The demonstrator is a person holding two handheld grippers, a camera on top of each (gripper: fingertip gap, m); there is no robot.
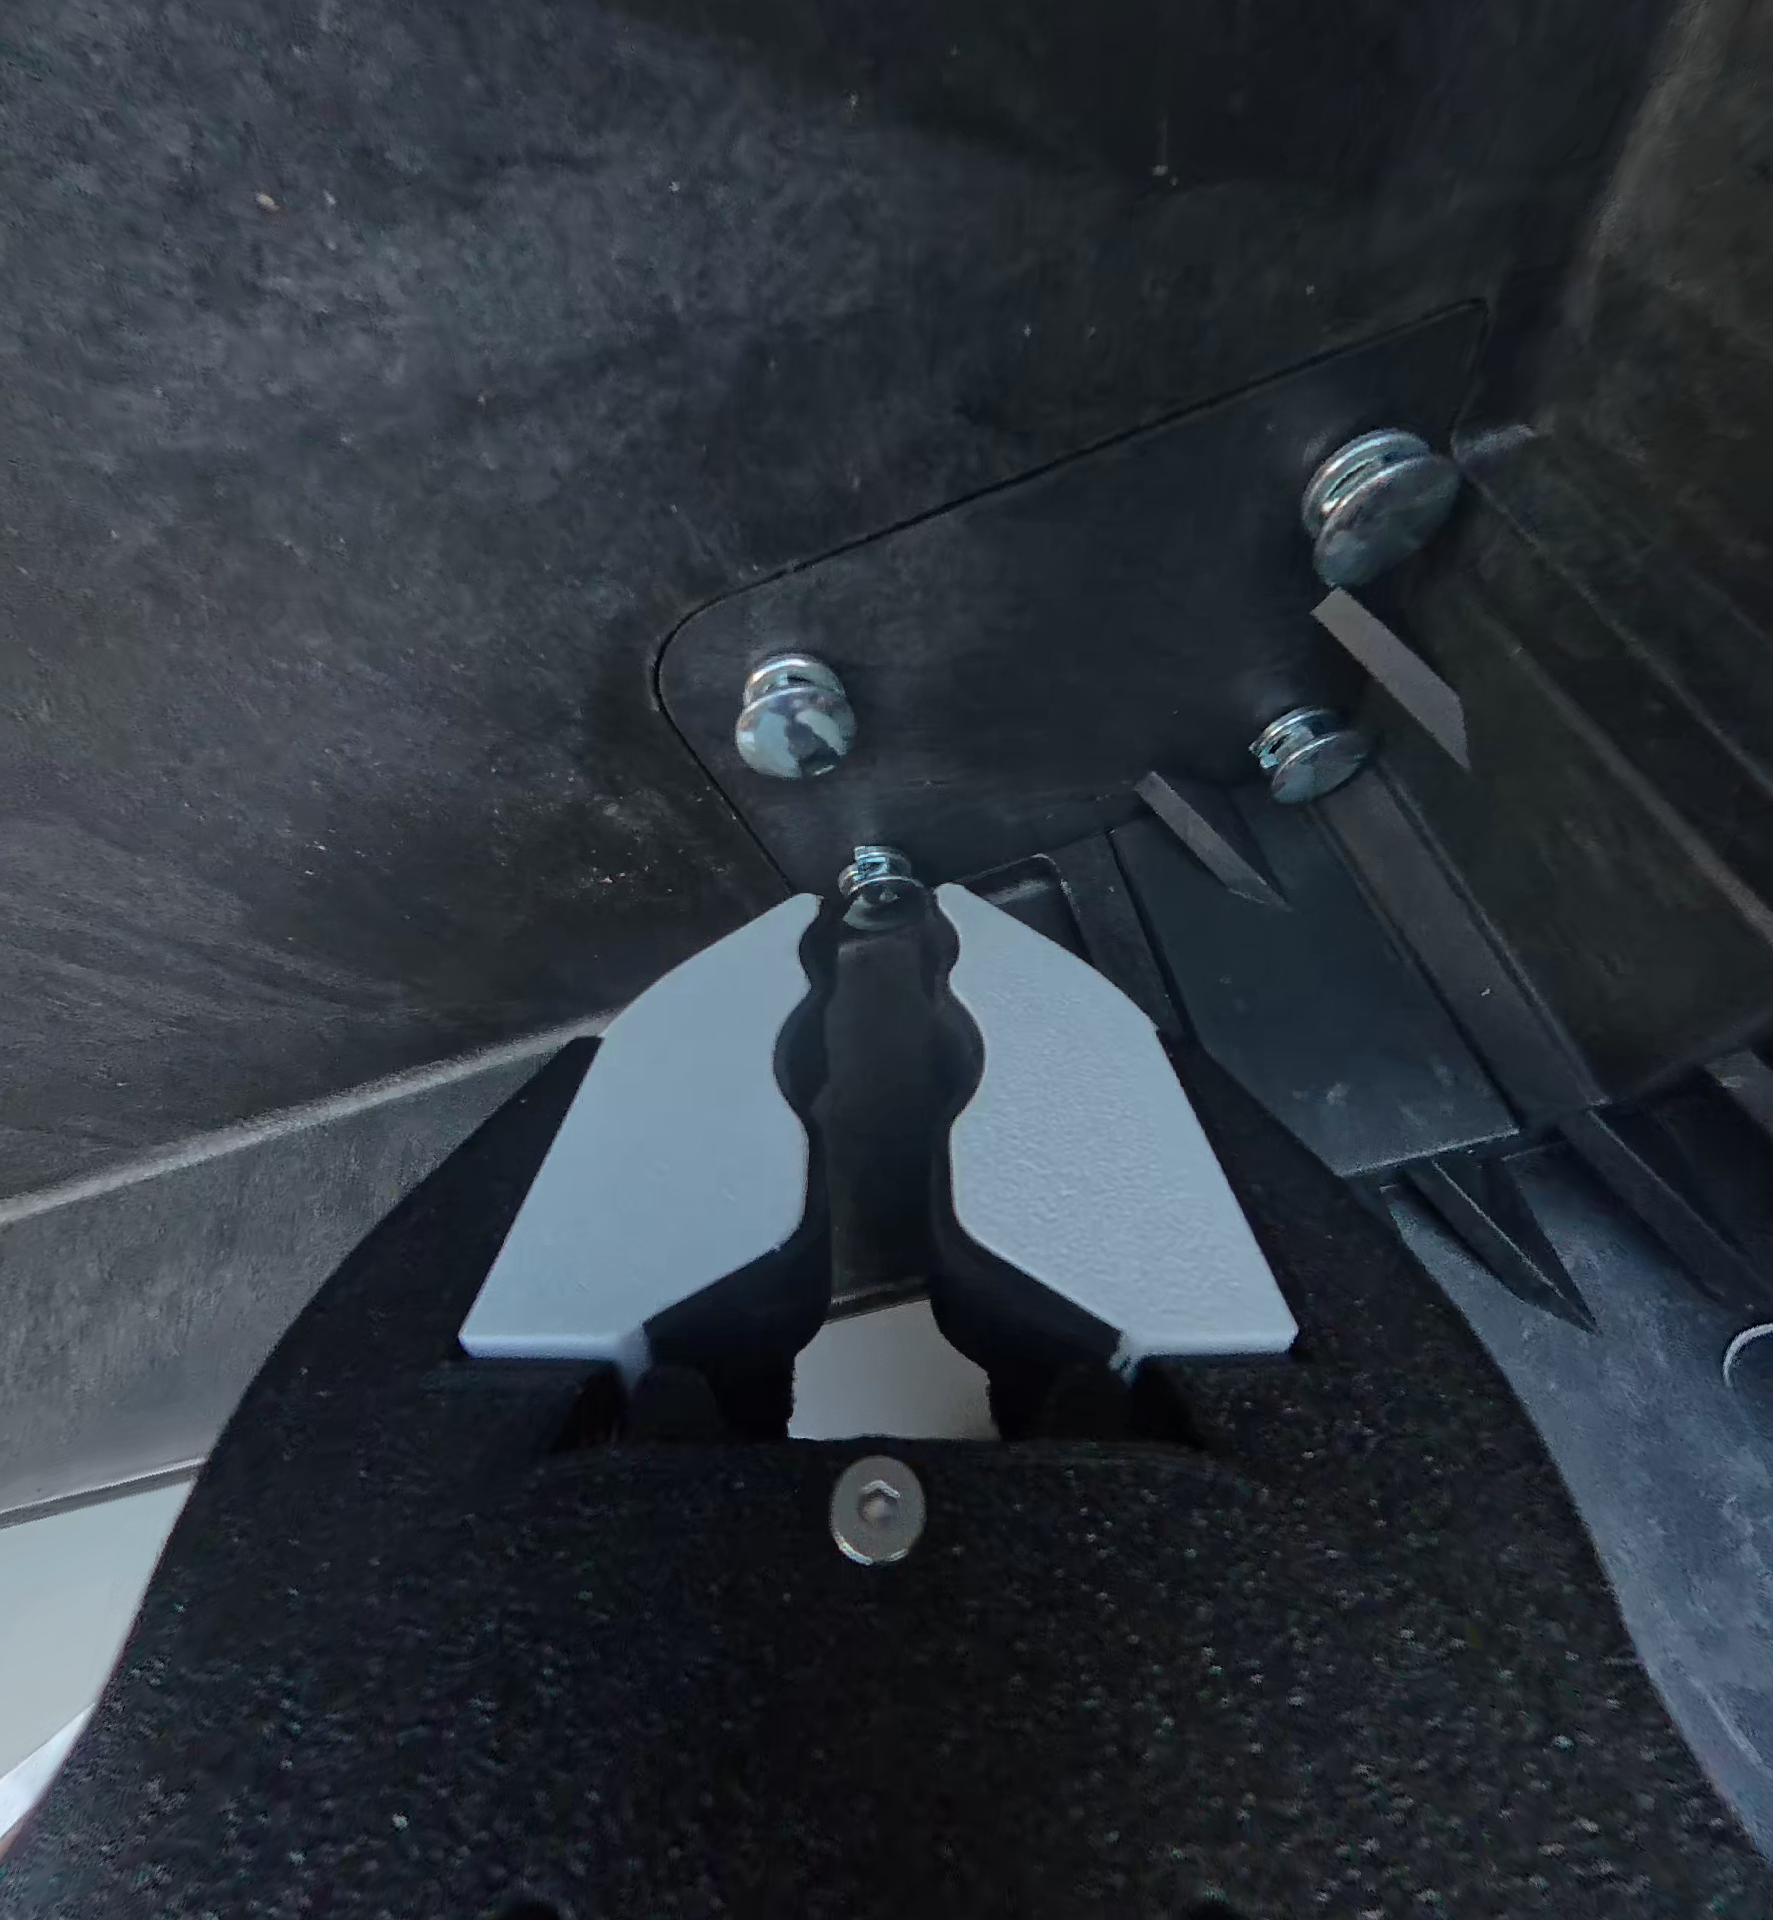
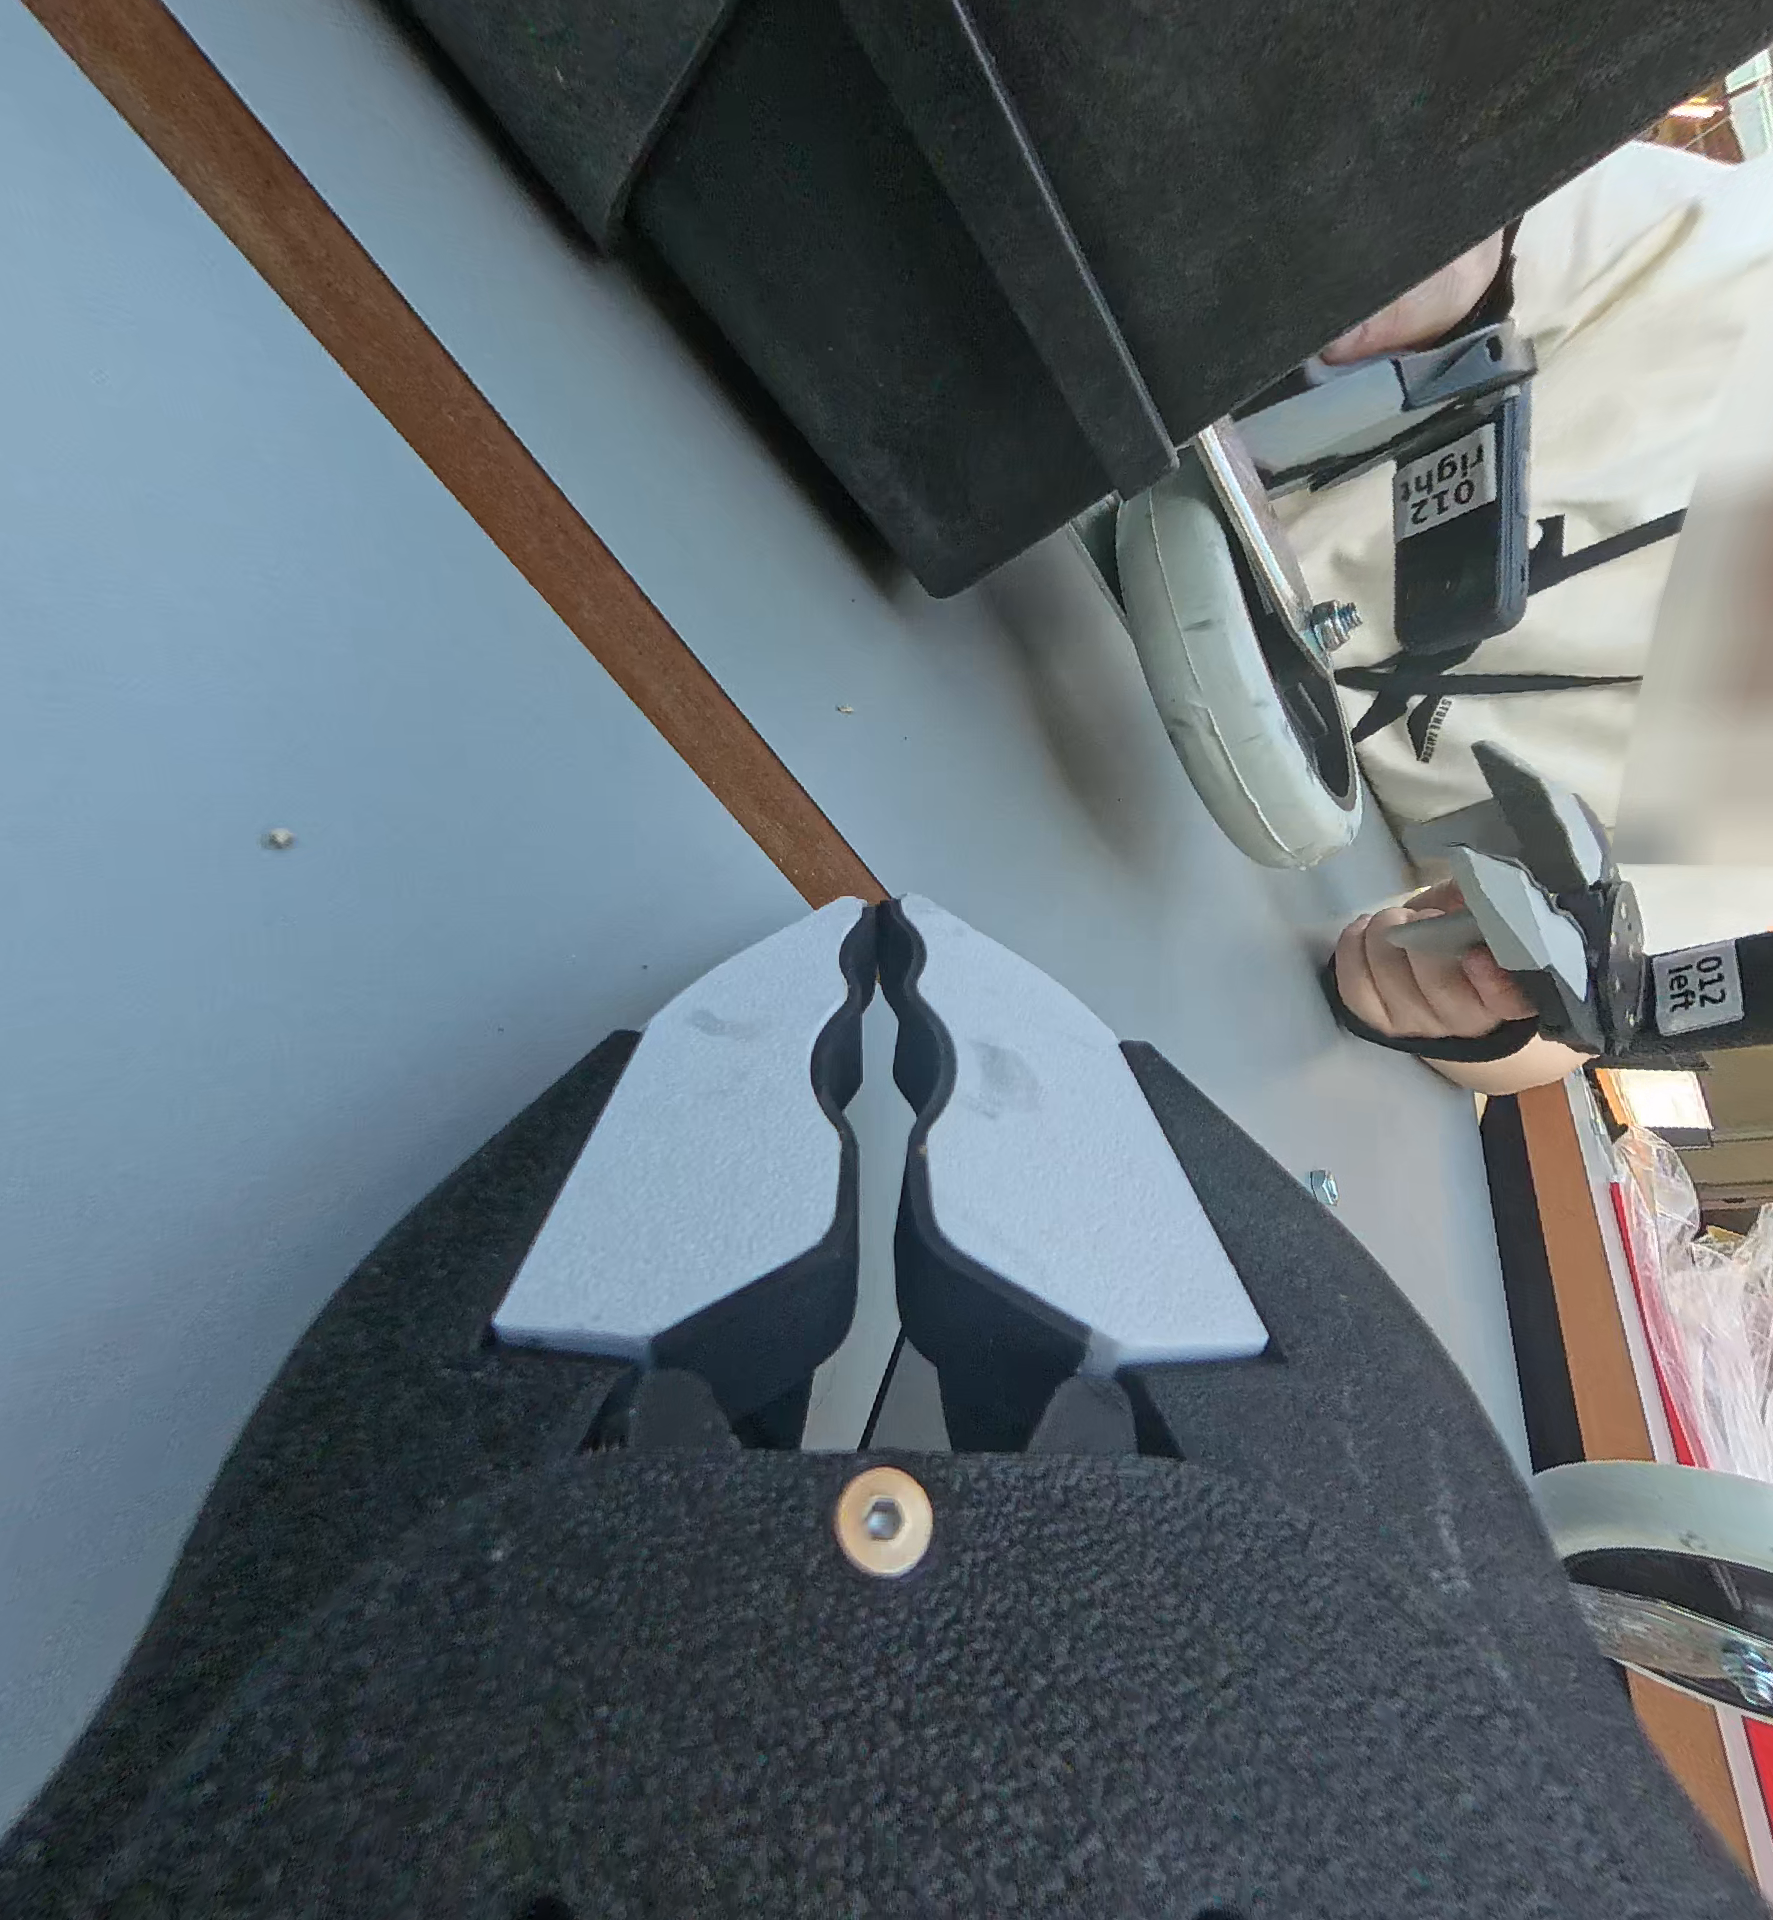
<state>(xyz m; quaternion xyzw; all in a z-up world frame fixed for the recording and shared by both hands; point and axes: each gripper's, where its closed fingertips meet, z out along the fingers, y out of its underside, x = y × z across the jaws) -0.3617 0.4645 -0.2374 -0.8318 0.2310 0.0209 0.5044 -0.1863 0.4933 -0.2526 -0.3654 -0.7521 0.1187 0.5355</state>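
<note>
Your left gripper point(image 1: 877, 902) was clamped on a small, stiff, slick zinc screw point(image 1: 869, 891) at the black mounting plate point(image 1: 1048, 613), best taken by its head, while your right gripper point(image 2: 878, 906) sat closed, empty, above the grey floor point(image 2: 238, 727).

Pale grey floor point(image 2: 186, 623) fills the left of the right wrist frame, cut diagonally by a brown strip point(image 2: 466, 436) running from upper left toward centre. Small debris specks on the floor. Crumpled clear plastic point(image 2: 1723, 1340) beside red and orange edging at lower right. Lighting bright, daylight-like.
</note>
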